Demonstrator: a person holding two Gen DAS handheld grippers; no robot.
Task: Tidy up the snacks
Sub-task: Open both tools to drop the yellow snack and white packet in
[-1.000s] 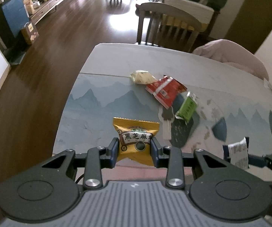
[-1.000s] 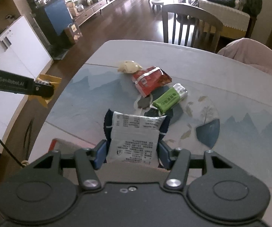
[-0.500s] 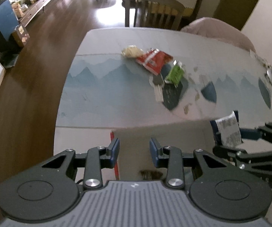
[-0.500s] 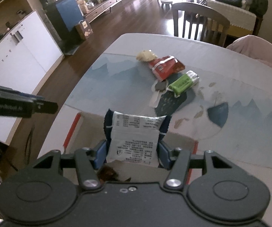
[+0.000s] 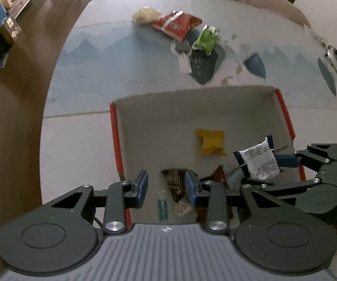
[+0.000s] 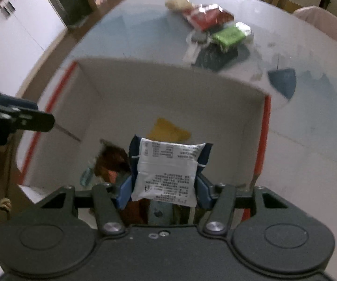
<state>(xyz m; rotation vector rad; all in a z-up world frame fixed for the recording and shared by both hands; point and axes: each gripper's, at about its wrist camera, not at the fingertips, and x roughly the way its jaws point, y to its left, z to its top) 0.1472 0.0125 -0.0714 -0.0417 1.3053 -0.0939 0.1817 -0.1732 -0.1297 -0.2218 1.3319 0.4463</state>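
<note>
Two hand-held grippers hover over an open cardboard box [image 5: 191, 117] with red-edged walls that sits on a pale worktop [image 5: 79, 140] printed with blue mountains. In the left wrist view the left gripper [image 5: 166, 185], at lower centre of the frame, has its blue-padded jaws spread apart with nothing between them; a brown wrapper [image 5: 174, 181] lies on the box floor just below the gap, beside a small teal-striped packet [image 5: 162, 207]. A yellow packet [image 5: 211, 141] lies flat near the middle of the box floor. At the right edge of the same frame the right gripper [image 5: 262, 164] reaches in from the side, its jaws closed on a white packet with dark blue ends [image 5: 257, 160], held above the right-hand part of the box. In the right wrist view that white packet [image 6: 166, 172] fills the lower centre, pinched at both sides by the blue pads, with the yellow packet [image 6: 168, 132] behind it on the box floor and the brown wrapper [image 6: 112, 158] to its left. Outside the box, in the upper part of both frames, three snacks lie close together on the worktop: a pale bag [image 5: 146, 15], a red bag [image 5: 176, 24] touching it, and a green packet [image 5: 205, 39] just to the right. Parts of the right wrist view are blurred.
</note>
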